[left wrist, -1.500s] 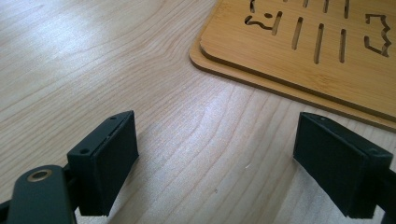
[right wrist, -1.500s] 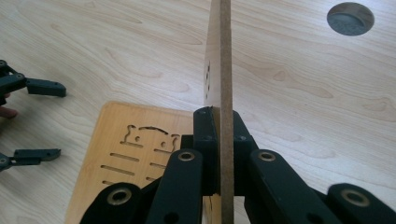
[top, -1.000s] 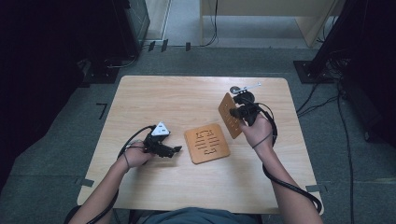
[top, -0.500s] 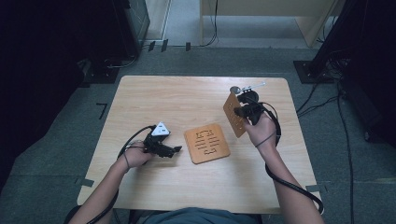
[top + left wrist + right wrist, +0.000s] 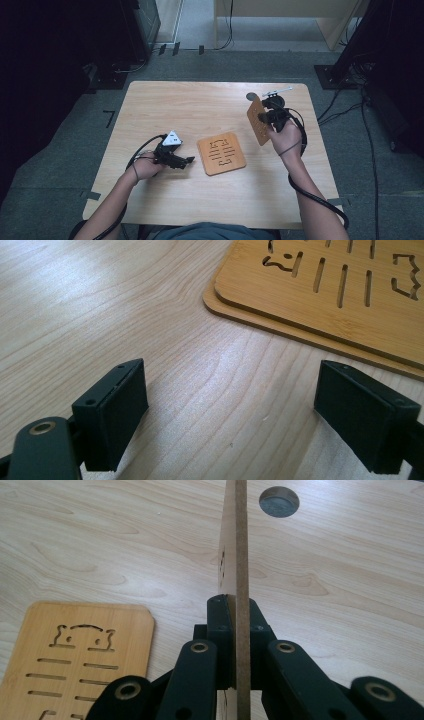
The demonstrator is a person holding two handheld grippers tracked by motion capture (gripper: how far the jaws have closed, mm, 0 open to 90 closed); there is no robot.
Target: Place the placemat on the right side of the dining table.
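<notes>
A thin bamboo coaster (image 5: 257, 121) stands on edge above the right side of the table, with my right gripper (image 5: 265, 118) shut on its lower rim. In the right gripper view the coaster (image 5: 235, 540) runs edge-on straight up between the pads of my right gripper (image 5: 236, 606). Two more slotted coasters (image 5: 221, 153) lie stacked flat at the table's middle. My left gripper (image 5: 189, 161) rests low on the table just left of the stack, open with nothing between its fingers. The left gripper view has the stack (image 5: 340, 295) a short way beyond my left gripper (image 5: 240, 415).
A round cable hole (image 5: 251, 96) sits in the wooden table (image 5: 190, 105) just behind the raised coaster, and it appears as the hole (image 5: 279, 501) in the right gripper view. Cables trail from both grippers. Dark equipment and floor cables surround the table.
The right hand has carried the raised coaster slightly to the right and turned it more edge-on. The left hand and the flat stack have stayed put.
</notes>
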